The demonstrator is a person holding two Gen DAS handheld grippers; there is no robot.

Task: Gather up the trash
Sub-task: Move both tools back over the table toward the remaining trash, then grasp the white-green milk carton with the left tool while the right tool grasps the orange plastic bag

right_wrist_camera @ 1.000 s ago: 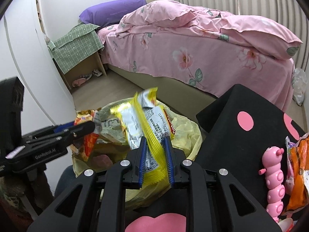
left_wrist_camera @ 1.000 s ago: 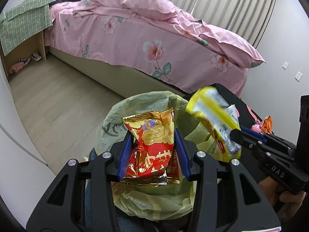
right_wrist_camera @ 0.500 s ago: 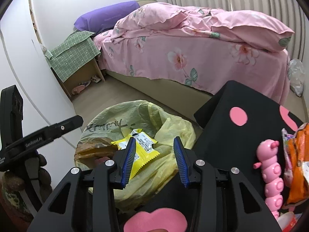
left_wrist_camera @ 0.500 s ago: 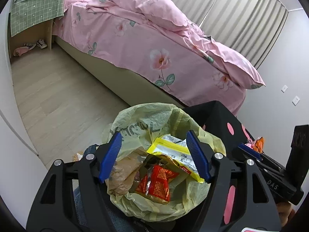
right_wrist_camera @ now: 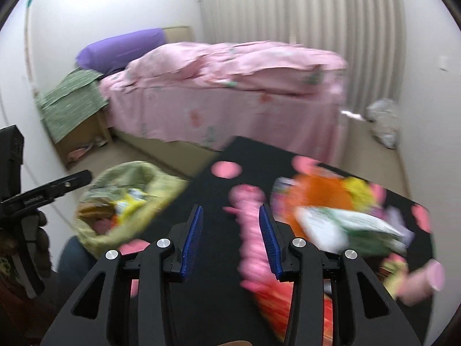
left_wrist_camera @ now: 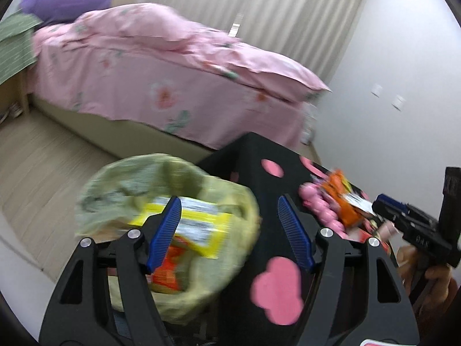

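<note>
Yellow-green plastic trash bag (left_wrist_camera: 161,190) stands open on the floor, just beside the black surface (left_wrist_camera: 259,178) with pink spots. Inside it lie a yellow wrapper (left_wrist_camera: 196,216) and a red-orange wrapper (left_wrist_camera: 165,271). The left tool (left_wrist_camera: 230,230) hangs above the bag's rim, jaws apart and empty. The right tool (right_wrist_camera: 230,239) is also apart and empty, above the surface, where a pink toy (right_wrist_camera: 250,230) and blurred wrappers (right_wrist_camera: 331,210) lie.
</note>
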